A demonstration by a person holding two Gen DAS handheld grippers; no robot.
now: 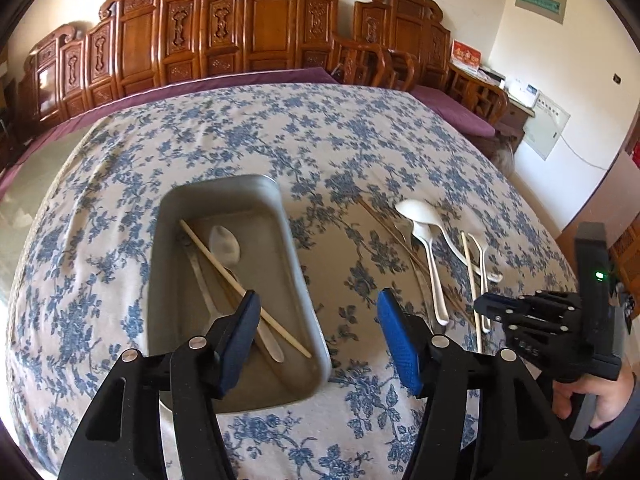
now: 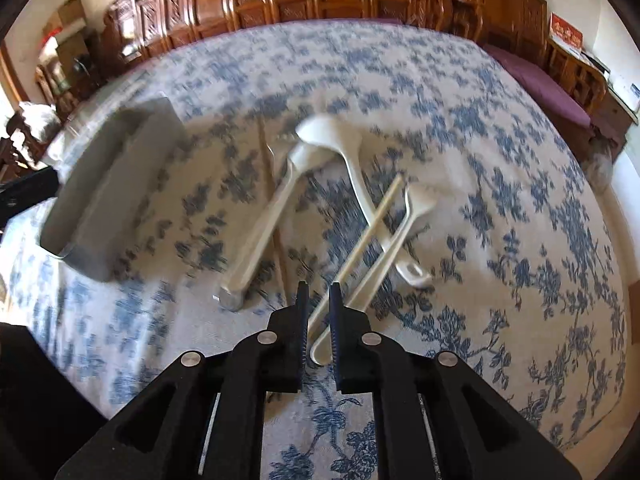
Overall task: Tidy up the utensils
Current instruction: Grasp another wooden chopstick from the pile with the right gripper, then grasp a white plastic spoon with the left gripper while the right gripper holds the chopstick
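A rectangular grey metal tray [image 1: 240, 292] is seen on the bench covered by a blue-flowered white cloth [image 1: 280, 140], and a pale wooden chopstick [image 1: 244, 288], a metal spoon [image 1: 226, 246] and other cutlery already lie inside it. The left claw [image 1: 316, 340] is held spread wide above the tray's near right corner, with nothing between its blue pads.

To the right of the tray, well apart from it, the remaining utensils are left in a loose crossed heap: long white plastic spoons [image 2: 352, 168], a second pale chopstick [image 2: 372, 220] laid across them, and thinner dark sticks beside them. The right claw [image 2: 318, 320] is brought low over the near ends of this heap, its fingers drawn close with only a narrow gap; a white handle end [image 2: 320, 348] appears to sit in that gap, though whether it is truly pinched cannot be told (the right view is smeared by motion).

The main risk is judged to lie in the overlap. If one handle is lifted, the chopstick resting across it may be dragged or flicked away. A thin, smooth handle may also slip or pivot in a shallow grip, and the soft cloth may be caught by low fingertips.
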